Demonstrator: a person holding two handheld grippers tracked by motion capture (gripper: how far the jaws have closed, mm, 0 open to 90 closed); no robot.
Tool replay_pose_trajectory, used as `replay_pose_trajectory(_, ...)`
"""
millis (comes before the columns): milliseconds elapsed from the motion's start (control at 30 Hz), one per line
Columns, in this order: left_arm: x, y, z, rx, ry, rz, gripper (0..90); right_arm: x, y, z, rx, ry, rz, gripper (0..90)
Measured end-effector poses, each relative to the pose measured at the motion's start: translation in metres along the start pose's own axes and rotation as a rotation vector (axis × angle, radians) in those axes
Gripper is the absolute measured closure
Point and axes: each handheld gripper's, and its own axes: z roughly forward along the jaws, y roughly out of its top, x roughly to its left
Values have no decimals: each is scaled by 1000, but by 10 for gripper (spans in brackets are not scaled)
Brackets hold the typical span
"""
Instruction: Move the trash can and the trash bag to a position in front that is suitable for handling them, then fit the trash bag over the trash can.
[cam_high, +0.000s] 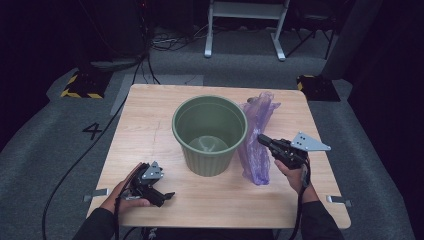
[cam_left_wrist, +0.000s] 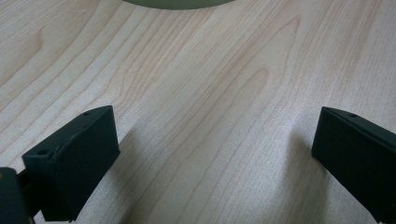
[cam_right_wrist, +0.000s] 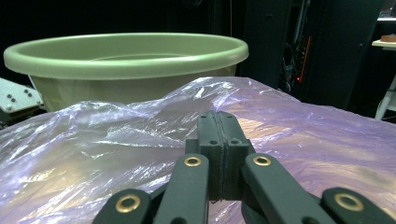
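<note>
Here, a purple plastic bag is being lifted beside a green bin on a wooden table. The right gripper is being held with its jaws pressed together, and the film appears to be pinched between them, though the pinch itself is hidden; seen from the right gripper view, the bag is spreading just beyond the fingertips, with the bin's rim rising behind it. The left gripper is being rested low over bare wood, jaws spread wide and empty, the bin's base lying well ahead of them. A slip is being risked: thin, slick film may slide free, or the light bin may be nudged over as the bag is dragged across its rim.
</note>
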Motion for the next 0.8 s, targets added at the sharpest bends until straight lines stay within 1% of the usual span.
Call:
replay_pose_trajectory(100, -1, 1, 1, -3, 5, -5, 3, -1, 1, -1, -3, -4, 0, 900)
replay_pose_trajectory(367, 1, 2, 2, -3, -3, 4, 4, -2, 7, -7, -29, -12, 4, 900)
replay_pose_trajectory(400, 1, 2, 2, -3, -4, 5, 4, -3, 11, -8, -38, -16, -7, 900)
replay_pose_trajectory(433, 1, 2, 2, -3, -7, 8, 4, -3, 13, -9, -43, -21, -8, 900)
replay_pose_trajectory(533, 3, 2, 1, -1, -18, 20, 4, -5, 18, -13, -57, -36, -5, 900)
replay_pose_trajectory(667, 5, 2, 2, -1, -20, 25, 3, -8, 25, -18, -77, -48, -1, 900)
replay_pose_trajectory(733, 6, 3, 3, -1, -18, 18, 3, -8, 35, -20, -96, -58, -4, 900)
replay_pose_trajectory(800, 8, 7, 7, -4, -20, 23, 3, -8, 44, -20, -97, -70, -19, 900)
